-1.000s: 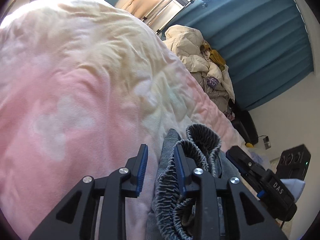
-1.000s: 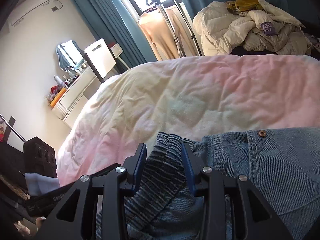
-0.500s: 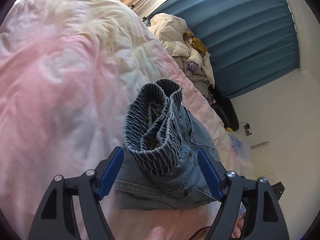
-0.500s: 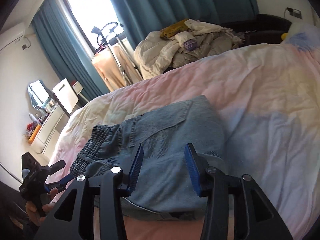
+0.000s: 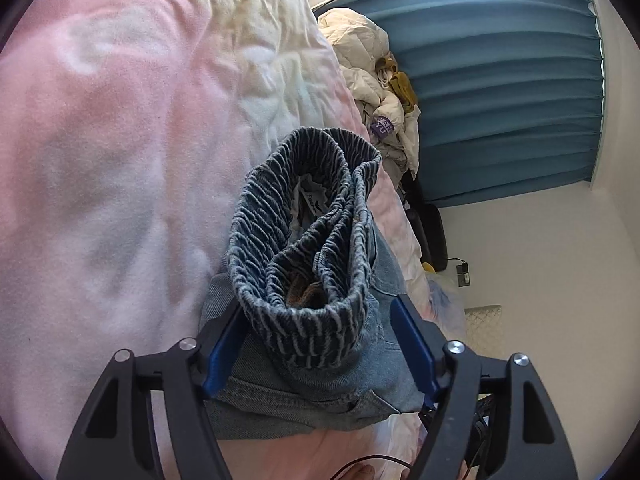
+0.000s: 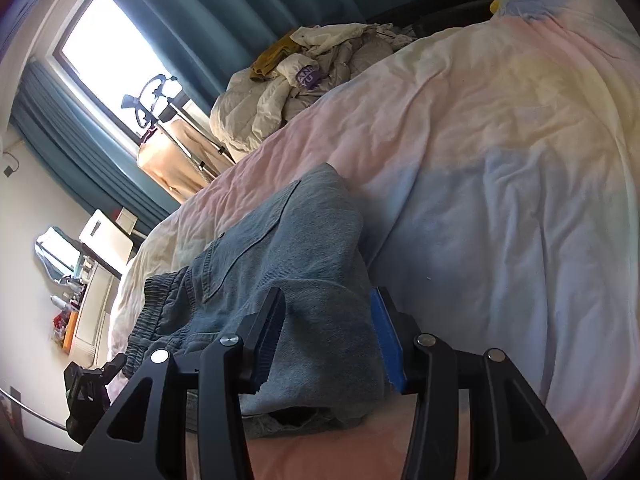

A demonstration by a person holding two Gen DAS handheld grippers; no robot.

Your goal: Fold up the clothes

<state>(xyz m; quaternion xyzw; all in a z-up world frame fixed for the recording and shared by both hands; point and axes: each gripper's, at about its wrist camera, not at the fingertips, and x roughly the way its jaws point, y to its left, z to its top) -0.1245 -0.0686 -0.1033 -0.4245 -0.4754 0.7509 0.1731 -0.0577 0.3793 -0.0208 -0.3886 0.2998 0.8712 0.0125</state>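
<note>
Folded blue denim shorts (image 5: 312, 340) lie on the pastel bedspread (image 5: 120, 160), with the bunched elastic waistband (image 5: 304, 232) standing up at the left end. My left gripper (image 5: 320, 344) is open, its blue pads wide on either side of the waistband end. In the right wrist view the shorts (image 6: 288, 256) lie folded, and my right gripper (image 6: 332, 340) is open with its pads on either side of the folded right end. The left gripper also shows in the right wrist view (image 6: 92, 388), low at the left.
A heap of pale clothes (image 5: 380, 92) lies beyond the bed before teal curtains (image 5: 512, 100). A clothes rack (image 6: 172, 140) stands by the window and a dresser with small items (image 6: 84, 300) stands at the left wall. A hand (image 5: 360, 472) shows under the left gripper.
Both grippers let go of the waistband, opened and drew back; the shorts now lie folded on the bed. Both have since come down around the ends of the folded shorts.
</note>
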